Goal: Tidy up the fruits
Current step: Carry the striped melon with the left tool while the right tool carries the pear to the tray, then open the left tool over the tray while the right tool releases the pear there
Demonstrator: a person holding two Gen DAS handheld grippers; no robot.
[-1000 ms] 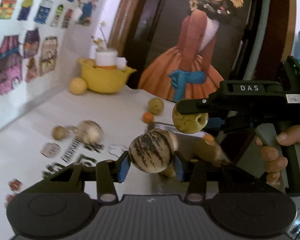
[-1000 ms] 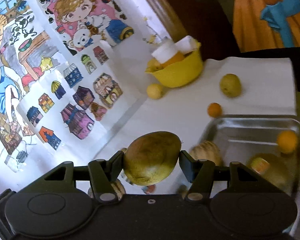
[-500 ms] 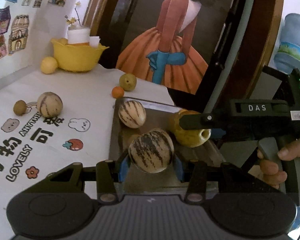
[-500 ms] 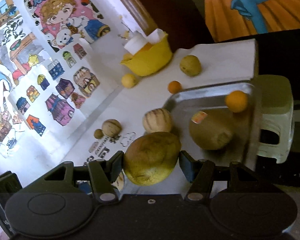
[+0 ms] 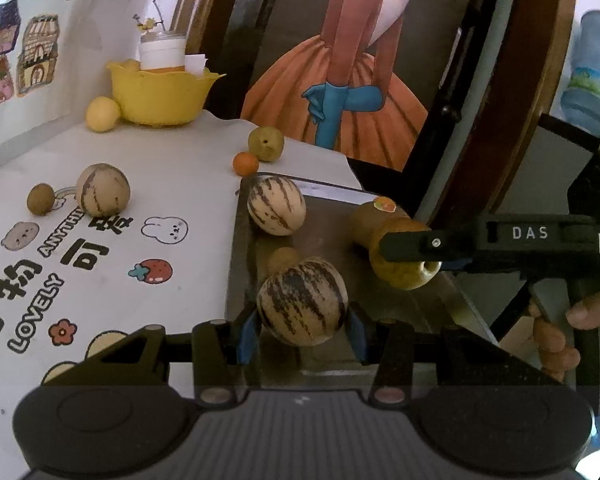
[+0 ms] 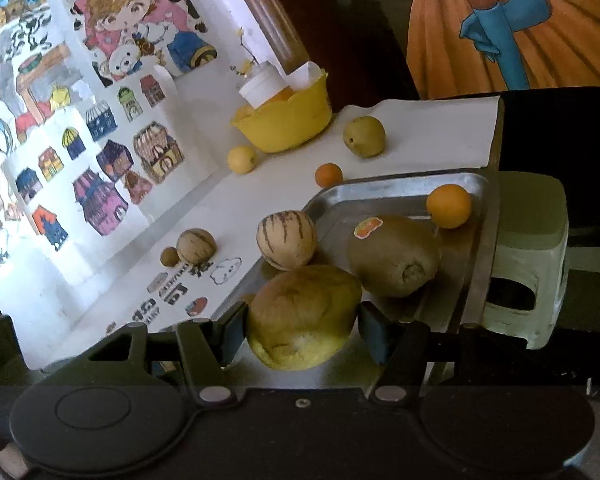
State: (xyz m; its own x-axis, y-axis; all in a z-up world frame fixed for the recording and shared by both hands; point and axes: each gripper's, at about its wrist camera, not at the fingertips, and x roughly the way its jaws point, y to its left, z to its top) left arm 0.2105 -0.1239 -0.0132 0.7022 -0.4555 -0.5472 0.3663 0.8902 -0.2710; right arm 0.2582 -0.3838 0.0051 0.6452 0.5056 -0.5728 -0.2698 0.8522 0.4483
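steel tray (image 5: 244, 240), rectangular and shiny, sits at the right end of the white printed cloth on the surface (image 5: 180, 168). left tool (image 5: 303, 322) is clamped on a round cream melon with dark brown stripes (image 5: 302, 307); right tool (image 6: 304, 326) is clamped on a yellow-green pear-like fruit (image 6: 304, 316). no gap visible at either pair of pads.

change over the last second: both tools have swung in from over the cloth and dropped, and each held fruit now hangs over the near part of the tray. over the last half second the views hardly differ, so the descent looks finished. grip width looks unchanged in both.

already in the tray: a second striped melon (image 5: 276, 205) at the far left corner, a brown kiwi with an orange sticker (image 6: 394, 255), a small orange (image 6: 449, 205) at the far right.

still out on the cloth: a striped melon (image 5: 103, 189), a small brown fruit (image 5: 41, 199), a small orange (image 5: 245, 163), a green pear (image 5: 265, 143), a yellow lemon (image 5: 102, 114) beside the yellow plastic bowl (image 5: 160, 96).

judgement: both fruits seem placed for release; contact with the tray floor cannot be told. round fruit may roll on steel.
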